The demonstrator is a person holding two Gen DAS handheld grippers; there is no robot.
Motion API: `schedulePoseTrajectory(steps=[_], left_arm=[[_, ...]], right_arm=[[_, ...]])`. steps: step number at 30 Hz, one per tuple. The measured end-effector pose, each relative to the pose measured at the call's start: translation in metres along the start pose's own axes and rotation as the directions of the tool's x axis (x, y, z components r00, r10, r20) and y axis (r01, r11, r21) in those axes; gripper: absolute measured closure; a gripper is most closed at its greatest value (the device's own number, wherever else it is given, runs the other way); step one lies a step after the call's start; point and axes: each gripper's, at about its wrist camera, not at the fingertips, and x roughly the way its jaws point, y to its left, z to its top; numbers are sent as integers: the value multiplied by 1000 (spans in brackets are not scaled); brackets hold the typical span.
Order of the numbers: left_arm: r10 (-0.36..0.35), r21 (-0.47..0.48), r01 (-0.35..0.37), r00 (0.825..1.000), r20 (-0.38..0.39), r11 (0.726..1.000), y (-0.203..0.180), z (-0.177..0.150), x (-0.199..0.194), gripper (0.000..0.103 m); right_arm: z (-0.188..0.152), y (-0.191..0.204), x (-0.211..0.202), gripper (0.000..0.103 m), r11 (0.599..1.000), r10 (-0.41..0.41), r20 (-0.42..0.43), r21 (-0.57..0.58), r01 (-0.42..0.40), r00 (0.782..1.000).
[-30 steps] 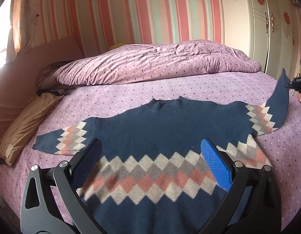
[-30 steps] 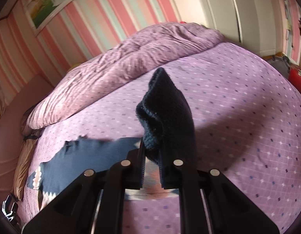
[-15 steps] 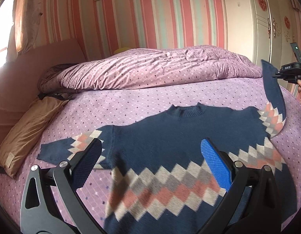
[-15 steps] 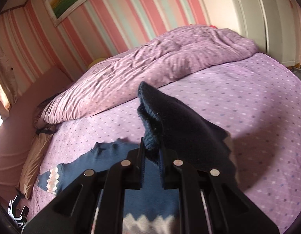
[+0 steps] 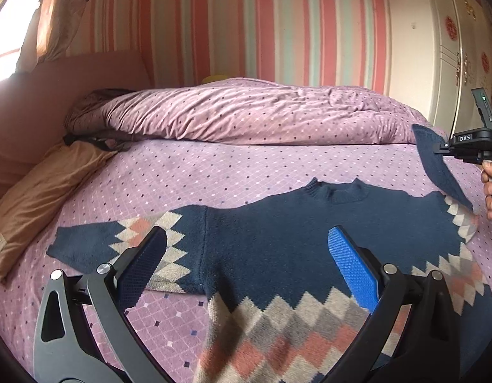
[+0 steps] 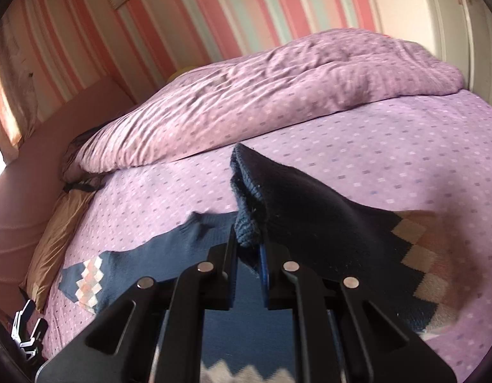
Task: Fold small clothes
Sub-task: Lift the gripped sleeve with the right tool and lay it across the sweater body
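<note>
A navy sweater (image 5: 297, 233) with pink, grey and cream diamonds lies flat on the purple dotted bed (image 5: 214, 172), neck away from me. Its left sleeve (image 5: 118, 239) lies spread out. My left gripper (image 5: 246, 261) is open and empty, hovering over the sweater's chest. My right gripper (image 6: 248, 252) is shut on the cuff of the right sleeve (image 6: 309, 210) and holds it lifted above the bed, over the sweater's right shoulder. It also shows in the left wrist view (image 5: 443, 146), with the sleeve (image 5: 437, 166) hanging from it.
A rumpled purple duvet (image 5: 252, 111) lies across the far end of the bed. A tan pillow (image 5: 38, 191) sits at the left edge by the pink headboard. White wardrobe doors (image 5: 453, 48) stand at the right.
My right gripper has carried the sleeve cuff up and leftward, toward the sweater's body. The left gripper has drifted left and stayed open.
</note>
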Motion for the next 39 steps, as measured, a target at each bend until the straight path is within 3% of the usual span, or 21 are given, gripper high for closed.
schedulePoseTrajectory(steps=[7,18,24,29,39], left_arm=[[42,-26,-43,998,-39,999,29,-10,22,3],[69,-104,-78,994,-85,992,66,-20,50,3],[62,-115,-69,996,-70,991,66,-20,47,3],[61,-119,-69,996,-71,990,67,-22,47,3],[61,-134,-70,995,-74,988,71,-23,49,3]], right_arm=[[-33,73,56,92,995,75,-55,-64,-78,996],[-83,152,120,92,980,153,-144,-107,-169,978],[-98,181,132,92,972,154,-166,-154,-180,974],[-113,196,143,91,963,103,-189,-229,-146,977],[-146,201,167,91,951,44,-251,-286,-117,967]])
